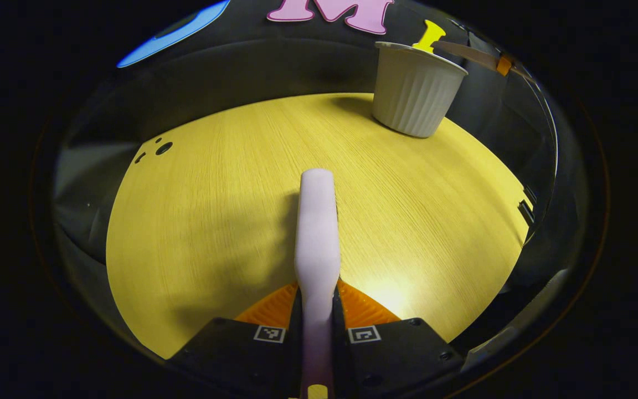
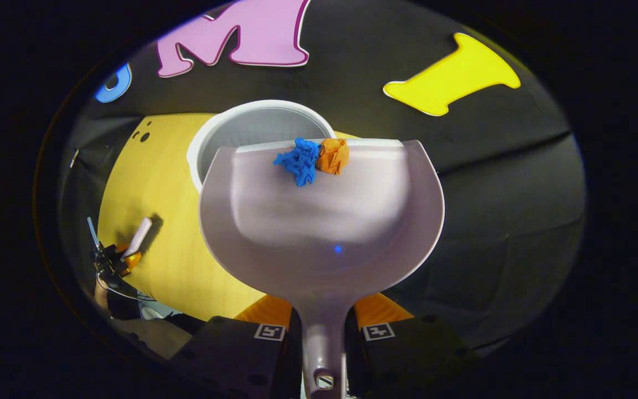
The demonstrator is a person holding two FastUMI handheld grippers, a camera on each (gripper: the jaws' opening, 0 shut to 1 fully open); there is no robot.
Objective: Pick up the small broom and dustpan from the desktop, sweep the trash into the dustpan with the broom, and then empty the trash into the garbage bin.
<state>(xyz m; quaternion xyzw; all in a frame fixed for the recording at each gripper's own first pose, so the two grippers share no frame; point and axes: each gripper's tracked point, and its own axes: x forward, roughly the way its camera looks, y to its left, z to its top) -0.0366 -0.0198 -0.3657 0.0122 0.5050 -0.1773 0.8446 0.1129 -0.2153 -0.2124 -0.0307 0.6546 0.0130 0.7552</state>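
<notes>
Tipping dustpan (image 2: pixel 319 221), handle clamped in right gripper (image 2: pixel 323 327) jaws, over garbage bin (image 2: pixel 252 130), blue scrap (image 2: pixel 298 159) and orange scrap (image 2: pixel 333 155) at lip, risks spilling beside bin onto table (image 2: pixel 147 183) if off-centre; left gripper (image 1: pixel 317 327) jaws clamping broom (image 1: pixel 317 233).

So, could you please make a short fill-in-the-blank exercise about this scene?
1. The right tongs are shut on the handle of the ____.
2. The blue scrap and the orange scrap lie at the dustpan's ____ lip.
3. The white bin stands ____ on the yellow table.

Missing words: dustpan; front; upright
</notes>
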